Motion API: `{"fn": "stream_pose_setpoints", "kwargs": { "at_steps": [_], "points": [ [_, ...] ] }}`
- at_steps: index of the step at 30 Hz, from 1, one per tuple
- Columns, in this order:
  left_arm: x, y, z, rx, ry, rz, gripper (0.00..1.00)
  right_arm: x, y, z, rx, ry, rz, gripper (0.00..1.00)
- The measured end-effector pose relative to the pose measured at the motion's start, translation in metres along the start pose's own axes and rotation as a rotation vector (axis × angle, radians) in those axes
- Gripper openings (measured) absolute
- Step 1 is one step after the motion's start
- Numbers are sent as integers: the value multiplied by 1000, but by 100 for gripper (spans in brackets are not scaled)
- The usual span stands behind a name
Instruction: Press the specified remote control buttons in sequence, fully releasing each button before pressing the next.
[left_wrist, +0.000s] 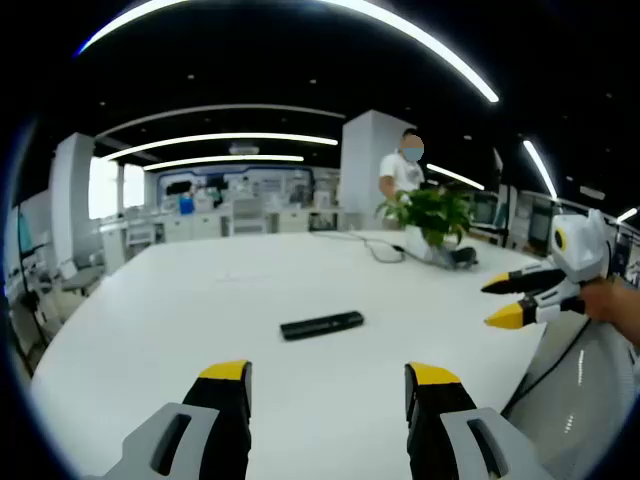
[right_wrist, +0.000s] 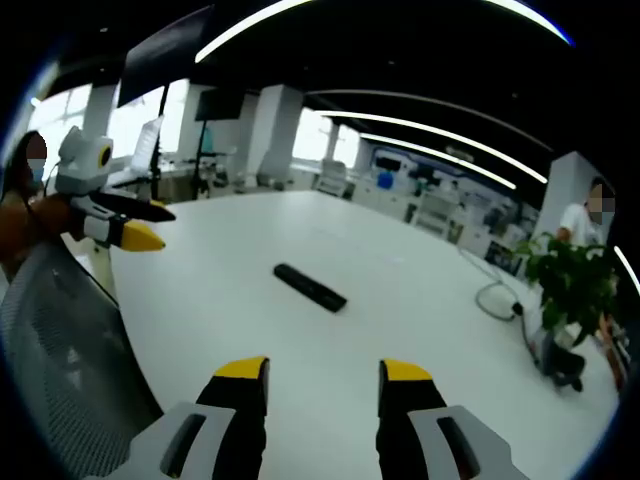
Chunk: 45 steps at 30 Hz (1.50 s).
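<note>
Office lights arc over my wide white counter (left_wrist: 150, 300), where the black remote control (left_wrist: 322, 324) lies flat near the middle, untouched. My left hand-held gripper (left_wrist: 330, 385) and right hand-held gripper (right_wrist: 322, 378) both hang open, well back. No press started, I judge; next I must close one and bring a tip down onto the first button.

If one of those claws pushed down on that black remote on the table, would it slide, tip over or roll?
The remote is a flat, slim bar lying flat on the smooth white table, so it probably won't roll or tip. Pressed near one end, it might pivot or skid, since the tabletop looks slick. It looks rigid and likely light. Both the left gripper and the right gripper are open, well short of it.
</note>
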<state>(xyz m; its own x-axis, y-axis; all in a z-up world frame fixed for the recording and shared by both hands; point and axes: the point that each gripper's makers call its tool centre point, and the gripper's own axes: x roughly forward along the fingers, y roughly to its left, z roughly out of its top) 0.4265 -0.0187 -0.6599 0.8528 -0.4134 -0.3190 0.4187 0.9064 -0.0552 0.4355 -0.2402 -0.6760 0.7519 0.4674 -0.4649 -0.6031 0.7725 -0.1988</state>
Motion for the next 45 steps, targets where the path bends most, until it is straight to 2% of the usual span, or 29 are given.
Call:
{"fn": "stream_pose_setpoints", "kwargs": {
  "at_steps": [45],
  "points": [
    [1,2,-4,-6,18,9,63,2,-1,-4,7,11,9,42]
  ]
}}
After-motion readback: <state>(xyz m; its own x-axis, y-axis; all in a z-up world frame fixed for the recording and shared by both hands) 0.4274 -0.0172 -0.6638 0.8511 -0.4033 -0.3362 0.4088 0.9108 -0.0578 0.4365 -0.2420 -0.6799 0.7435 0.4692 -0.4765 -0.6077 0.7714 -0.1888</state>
